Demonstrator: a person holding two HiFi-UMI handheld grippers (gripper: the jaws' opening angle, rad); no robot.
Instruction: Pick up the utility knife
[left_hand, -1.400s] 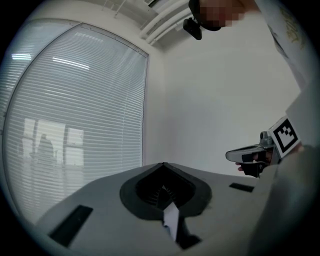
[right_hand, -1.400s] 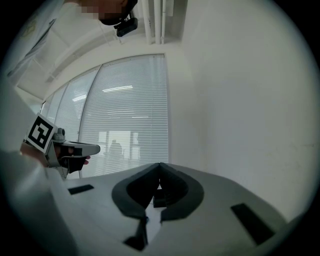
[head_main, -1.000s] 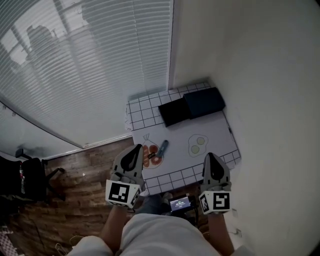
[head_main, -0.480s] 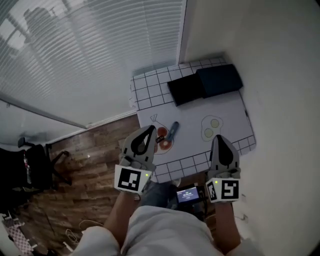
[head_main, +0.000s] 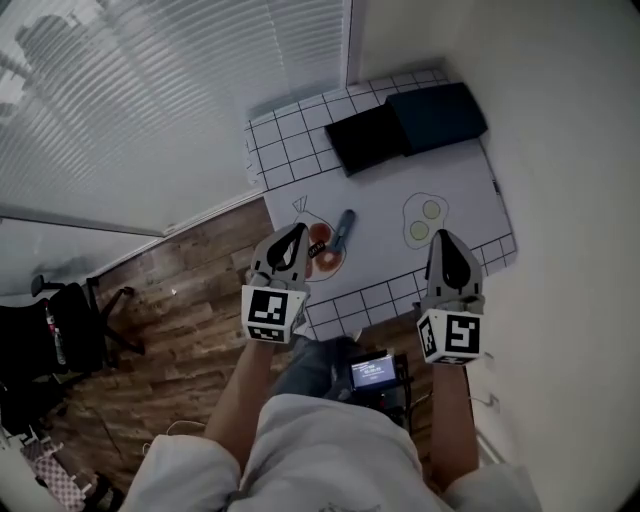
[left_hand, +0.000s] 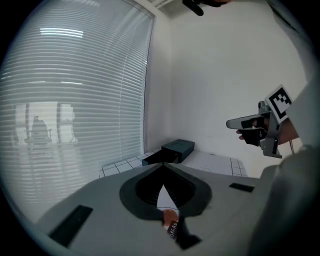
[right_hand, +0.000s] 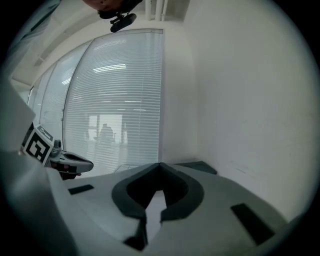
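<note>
Utility knife (head_main: 342, 231), blue-handled, lies on the white, grid-edged desk (head_main: 385, 262) just right of a red print (head_main: 322, 248), with a fried-egg print (head_main: 425, 218) further right. Nothing touches it.

Both forearms reach out from the person's body and point away. The left tool (head_main: 299, 229) is over the desk's near-left part, its tip beside the red print and near-left of the knife. The right tool (head_main: 443, 236) is over the near-right edge, just near of the egg print. Each tool's jaws are together and empty.

The left gripper view alone shows, through the slot under the meeting tips, a scrap of orange print and a dark lettered piece; whether that is the knife cannot be told. It also shows a dark box (left_hand: 177, 148) at the far end and the right tool in a hand. The right gripper view shows the left tool against the window blind (right_hand: 120, 100).

Since a second ago both tools have sunk toward the desk; the knife has kept its place.
</note>
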